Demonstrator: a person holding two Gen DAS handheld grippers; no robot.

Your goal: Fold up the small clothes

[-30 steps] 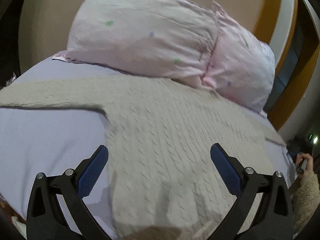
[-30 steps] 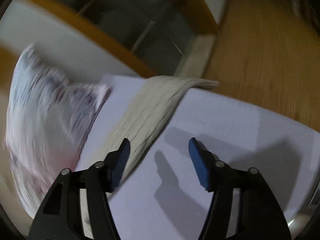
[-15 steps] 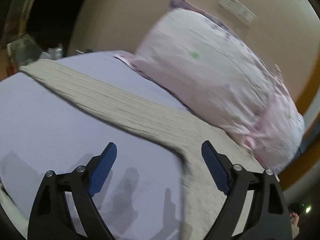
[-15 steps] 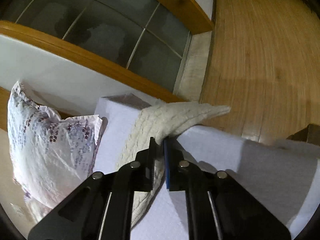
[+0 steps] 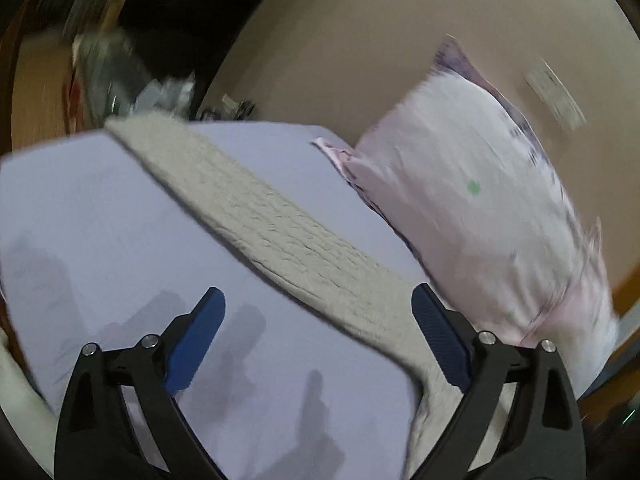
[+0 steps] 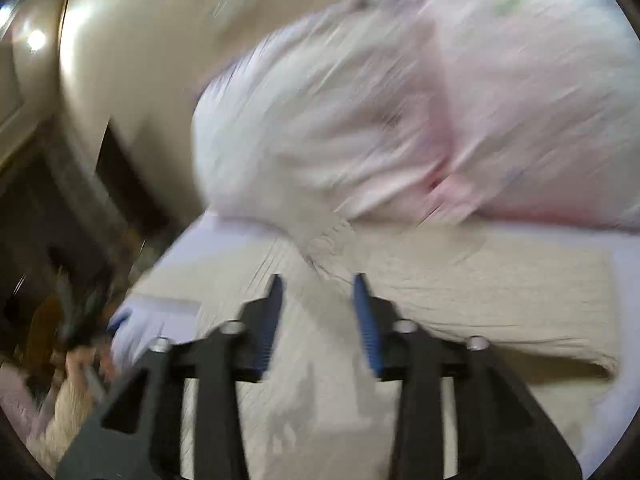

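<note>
A beige cable-knit sweater lies on the lilac bed sheet [image 5: 100,216]. In the left wrist view its long sleeve [image 5: 272,224] runs from the far left bed corner toward the lower right. My left gripper [image 5: 318,336] is open and empty above the sheet, the sleeve passing under its right finger. In the blurred right wrist view the sweater body [image 6: 480,292] spreads below the pillows. My right gripper [image 6: 316,316] is partly open, with a fold of sweater fabric [image 6: 316,320] between its fingers; whether the fingers grip it is unclear.
Two pale pink pillows [image 5: 492,208] lean on the beige headboard [image 5: 360,40] at the bed's head and also show in the right wrist view [image 6: 400,120]. Clutter [image 5: 120,80] sits beyond the far left bed corner. A person's sleeve [image 6: 68,400] shows at lower left.
My left gripper swung left from the sweater body to along the sleeve. My right gripper shut on the other sleeve's end at the bed corner, carried it over the sweater body, and its fingers have parted.
</note>
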